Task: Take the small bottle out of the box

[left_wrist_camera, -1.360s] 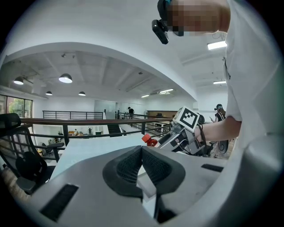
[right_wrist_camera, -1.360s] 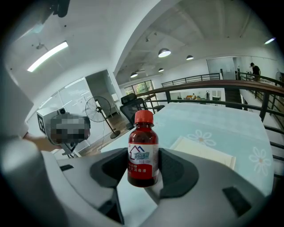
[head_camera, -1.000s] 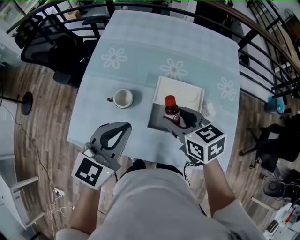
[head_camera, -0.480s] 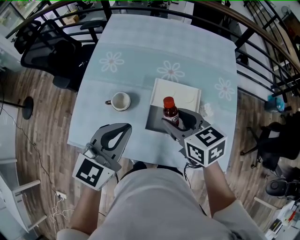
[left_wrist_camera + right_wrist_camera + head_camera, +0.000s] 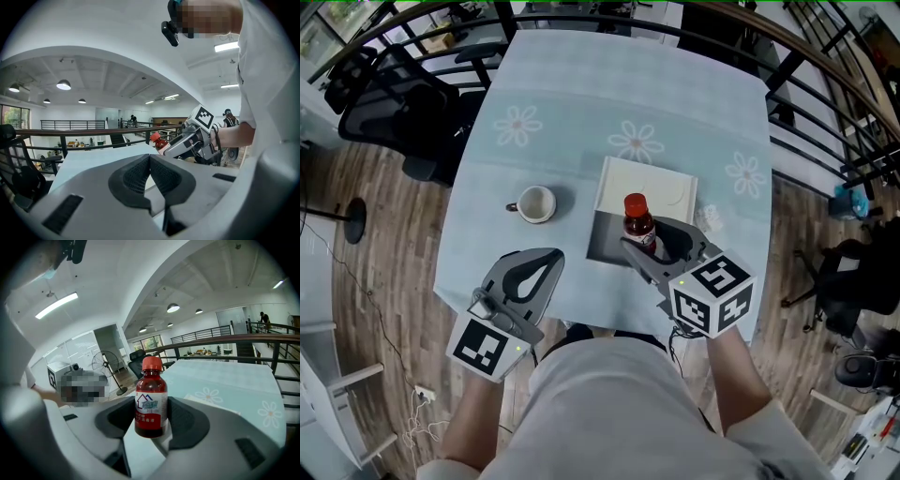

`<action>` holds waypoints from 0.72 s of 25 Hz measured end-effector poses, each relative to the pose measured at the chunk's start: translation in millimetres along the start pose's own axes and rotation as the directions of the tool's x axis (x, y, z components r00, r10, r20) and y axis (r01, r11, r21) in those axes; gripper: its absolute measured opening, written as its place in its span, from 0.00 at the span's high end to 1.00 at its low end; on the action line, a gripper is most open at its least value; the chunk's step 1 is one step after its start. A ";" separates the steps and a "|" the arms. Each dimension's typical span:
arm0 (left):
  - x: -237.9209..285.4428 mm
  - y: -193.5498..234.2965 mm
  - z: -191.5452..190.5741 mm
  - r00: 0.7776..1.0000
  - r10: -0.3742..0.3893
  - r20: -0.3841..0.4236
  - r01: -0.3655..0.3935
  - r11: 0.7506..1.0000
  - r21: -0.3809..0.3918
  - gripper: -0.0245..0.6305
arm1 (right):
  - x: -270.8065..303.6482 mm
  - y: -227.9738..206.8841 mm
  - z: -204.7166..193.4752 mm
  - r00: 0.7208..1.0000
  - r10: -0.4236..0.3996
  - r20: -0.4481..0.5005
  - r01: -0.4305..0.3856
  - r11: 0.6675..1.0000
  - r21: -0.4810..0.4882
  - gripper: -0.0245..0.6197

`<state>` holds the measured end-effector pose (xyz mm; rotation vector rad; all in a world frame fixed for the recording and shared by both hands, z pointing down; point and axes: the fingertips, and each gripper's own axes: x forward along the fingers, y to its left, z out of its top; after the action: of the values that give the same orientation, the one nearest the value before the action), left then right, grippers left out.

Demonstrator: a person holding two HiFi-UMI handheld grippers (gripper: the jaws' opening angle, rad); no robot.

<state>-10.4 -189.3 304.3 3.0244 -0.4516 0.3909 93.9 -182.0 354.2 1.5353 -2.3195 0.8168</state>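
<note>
A: What differs from a second ago?
B: Little; the rectangular table under a pale blue daisy-print cloth (image 5: 581, 84) sits slightly further left in the head view, and what stands on it has drifted with it.
A: Biggest thing on the table?
B: A shallow white square box (image 5: 661, 183), open on top, its near side in shadow; it stands right of centre, toward the person.
A: Grippers?
B: Same places and same grips as before; the grey left gripper (image 5: 551, 255) hangs over the near left edge of the table; in its own view the left gripper (image 5: 150, 157) has its jaws pressed together with nothing between them; the grey right gripper (image 5: 649, 246) reaches in from the near right, jaws pinching the bottle by its lower body, one pad on each side.
A: Anything else?
B: A white ceramic mug (image 5: 534, 202), upright, handle to its left; it stands left of the box and apart from it.
A: And the bottle?
B: A small dark-red bottle (image 5: 639, 223) with a red screw cap; white label with a blue house outline and red print; upright; in the right gripper view the bottle (image 5: 151, 397) hangs with its base free and pale cloth showing below; in the head view it overlaps the box's near edge; whether it has cleared the box wall I cannot tell.
</note>
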 end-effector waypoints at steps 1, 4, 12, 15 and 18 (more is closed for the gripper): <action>0.8 -0.5 -0.2 1.000 -0.001 0.000 0.001 1.000 0.000 0.93 | -0.6 -0.3 -0.3 1.000 -0.001 0.001 0.001 1.000 -0.002 0.61; 2.6 -1.3 -0.6 1.000 -0.004 -0.001 0.004 1.000 -0.001 0.93 | -1.9 -0.8 -1.5 1.000 -0.002 0.000 0.002 1.000 -0.010 0.61; 5.6 -4.1 -1.3 1.000 -0.011 0.003 0.011 1.000 -0.002 0.93 | -3.6 1.0 -3.5 1.000 0.001 -0.003 -0.001 1.000 -0.028 0.61; 6.3 -4.1 -1.5 1.000 -0.013 0.003 0.013 1.000 -0.003 0.93 | -3.2 0.3 -4.3 1.000 -0.001 -0.008 0.001 0.999 -0.034 0.61; 7.1 -3.4 -3.1 1.000 -0.013 0.000 0.013 1.000 -0.007 0.93 | -1.7 -1.0 -6.6 1.000 -0.005 -0.016 0.005 0.999 -0.038 0.61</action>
<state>-3.5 -187.8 309.1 3.0192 -0.4317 0.3877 94.9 -177.3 359.1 1.5127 -2.3052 0.7762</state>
